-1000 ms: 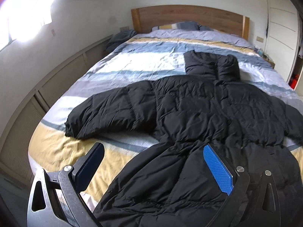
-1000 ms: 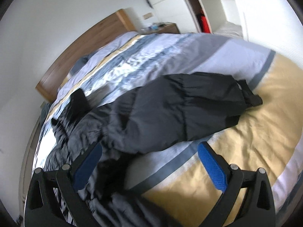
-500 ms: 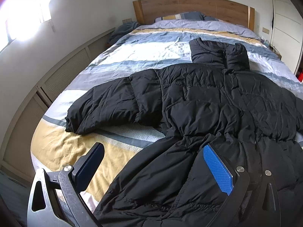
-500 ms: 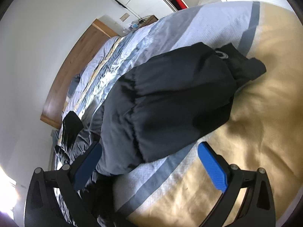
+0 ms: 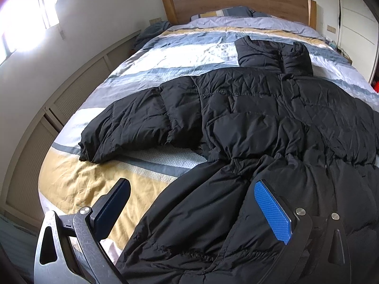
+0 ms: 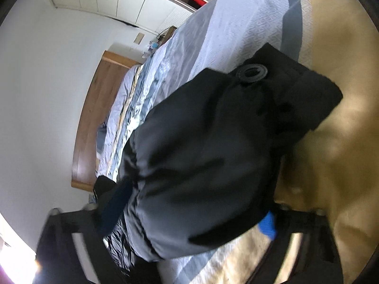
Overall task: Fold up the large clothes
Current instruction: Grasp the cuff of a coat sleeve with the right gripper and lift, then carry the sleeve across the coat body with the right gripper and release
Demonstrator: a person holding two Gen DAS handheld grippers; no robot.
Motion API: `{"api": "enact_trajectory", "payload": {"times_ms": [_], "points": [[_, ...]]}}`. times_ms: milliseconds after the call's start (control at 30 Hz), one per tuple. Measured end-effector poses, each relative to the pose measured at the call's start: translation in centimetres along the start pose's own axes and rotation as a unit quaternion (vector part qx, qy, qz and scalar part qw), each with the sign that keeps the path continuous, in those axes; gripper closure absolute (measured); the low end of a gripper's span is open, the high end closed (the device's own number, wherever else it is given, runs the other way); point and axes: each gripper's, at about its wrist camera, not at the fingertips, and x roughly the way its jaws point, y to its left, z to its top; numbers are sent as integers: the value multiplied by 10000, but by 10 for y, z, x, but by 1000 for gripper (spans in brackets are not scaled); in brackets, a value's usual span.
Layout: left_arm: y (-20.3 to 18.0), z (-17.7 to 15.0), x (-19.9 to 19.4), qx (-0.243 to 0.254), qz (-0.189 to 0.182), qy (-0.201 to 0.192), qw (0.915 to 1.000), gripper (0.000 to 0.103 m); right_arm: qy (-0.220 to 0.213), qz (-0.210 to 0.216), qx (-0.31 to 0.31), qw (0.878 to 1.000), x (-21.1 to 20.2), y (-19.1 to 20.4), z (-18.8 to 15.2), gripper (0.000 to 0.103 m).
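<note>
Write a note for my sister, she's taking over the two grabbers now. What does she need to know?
Left gripper: open, hovering over the lower edge of the black puffer jacket, holding nothing.
Right gripper: jaws closing around the jacket's right sleeve; the picture is blurred, so a firm grip is not certain.
Jacket: spread front-up on the striped bed, collar toward the headboard, other sleeve stretched out flat.
Done: jacket laid out.
Left: fold both sleeves in, then fold the body.
</note>
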Motion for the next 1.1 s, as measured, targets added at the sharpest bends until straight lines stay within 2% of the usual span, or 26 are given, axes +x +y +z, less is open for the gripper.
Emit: {"api": "enact_trajectory", "payload": {"times_ms": [133, 200, 300, 400, 533, 767, 967, 1100], "points": [[1, 0, -1, 13, -20, -30, 10000, 1, -17, 33, 54, 10000, 0, -7, 2, 51], [3, 0, -2, -10, -32, -57, 10000, 1, -39, 52, -6, 10000, 1, -1, 2, 63], [6, -1, -5, -46, -40, -84, 9999, 1, -86, 85, -285, 9995, -4, 13, 1, 79], [9, -3, -7, -82, -58, -104, 9999, 1, -123, 78, -635, 9979, -10, 34, 3, 88], [11, -7, -11, -127, -93, -137, 9998, 1, -127, 125, -1182, 9928, -17, 69, 3, 92], [20, -15, -23, -311, -208, -224, 9990, 1, 21, 478, -2311, 9717, -31, 153, -20, 93], [31, -26, -31, -421, -298, -243, 9984, 1, 303, 918, -3192, 9427, -41, 219, -65, 93], [40, -32, -36, -516, -339, -268, 9977, 1, 637, 1145, -3690, 9201, -42, 245, -107, 93]]}}
